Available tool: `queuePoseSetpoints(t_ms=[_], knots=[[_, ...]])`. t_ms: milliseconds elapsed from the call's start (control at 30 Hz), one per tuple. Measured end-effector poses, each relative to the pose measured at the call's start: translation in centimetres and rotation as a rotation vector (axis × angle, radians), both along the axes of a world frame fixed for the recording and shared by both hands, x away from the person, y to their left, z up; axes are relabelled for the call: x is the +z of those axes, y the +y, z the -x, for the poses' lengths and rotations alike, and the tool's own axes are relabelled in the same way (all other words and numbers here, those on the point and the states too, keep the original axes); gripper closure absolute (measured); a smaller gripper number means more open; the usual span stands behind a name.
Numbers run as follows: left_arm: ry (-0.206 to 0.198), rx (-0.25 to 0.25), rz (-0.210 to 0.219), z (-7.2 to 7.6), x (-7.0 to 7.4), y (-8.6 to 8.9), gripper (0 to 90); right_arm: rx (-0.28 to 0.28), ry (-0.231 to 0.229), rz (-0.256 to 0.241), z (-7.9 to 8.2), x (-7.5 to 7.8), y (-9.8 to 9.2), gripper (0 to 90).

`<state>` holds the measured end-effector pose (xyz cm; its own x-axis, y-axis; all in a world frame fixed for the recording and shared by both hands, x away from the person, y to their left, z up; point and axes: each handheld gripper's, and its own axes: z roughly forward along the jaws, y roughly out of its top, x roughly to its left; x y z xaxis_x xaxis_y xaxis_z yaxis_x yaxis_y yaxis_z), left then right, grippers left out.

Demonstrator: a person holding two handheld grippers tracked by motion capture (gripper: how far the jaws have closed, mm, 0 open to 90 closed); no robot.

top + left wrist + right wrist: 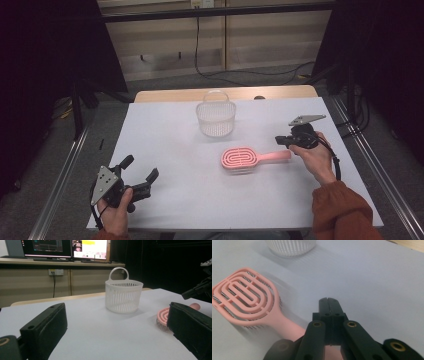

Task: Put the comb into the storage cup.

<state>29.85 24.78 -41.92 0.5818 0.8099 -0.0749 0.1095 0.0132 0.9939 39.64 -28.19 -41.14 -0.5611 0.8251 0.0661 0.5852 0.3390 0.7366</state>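
- Right gripper view: right gripper (328,301) jaws closed, empty, above brush (249,302) handle end.
- Brush flat, head toward basket (216,117).
- Risk: closed jaws nudging handle, skidding brush away.
- Left gripper (140,172) wide open, idle.

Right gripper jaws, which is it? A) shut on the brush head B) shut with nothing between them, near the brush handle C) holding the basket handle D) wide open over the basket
B: in the right gripper view the right gripper has its jaws pressed together with nothing between them, and the pink brush lies beside it with its handle running under the jaws; the white basket stands apart, farther back on the table.
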Motion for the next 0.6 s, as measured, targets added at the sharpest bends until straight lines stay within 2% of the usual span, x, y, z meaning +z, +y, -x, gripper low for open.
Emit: queuePoseSetpoints(t_ms=[200, 600], knots=[[-0.001, -0.002, 0.0, 0.0, 0.0, 0.09, 3.1, 0.011, 0.034, 0.042, 0.13, -0.46, 0.06, 90.0], [0.001, -0.002, 0.001, 0.0, 0.0, 0.04, 3.1, 0.016, 0.071, 0.095, 0.15, -1.0, -0.25, 90.0]])
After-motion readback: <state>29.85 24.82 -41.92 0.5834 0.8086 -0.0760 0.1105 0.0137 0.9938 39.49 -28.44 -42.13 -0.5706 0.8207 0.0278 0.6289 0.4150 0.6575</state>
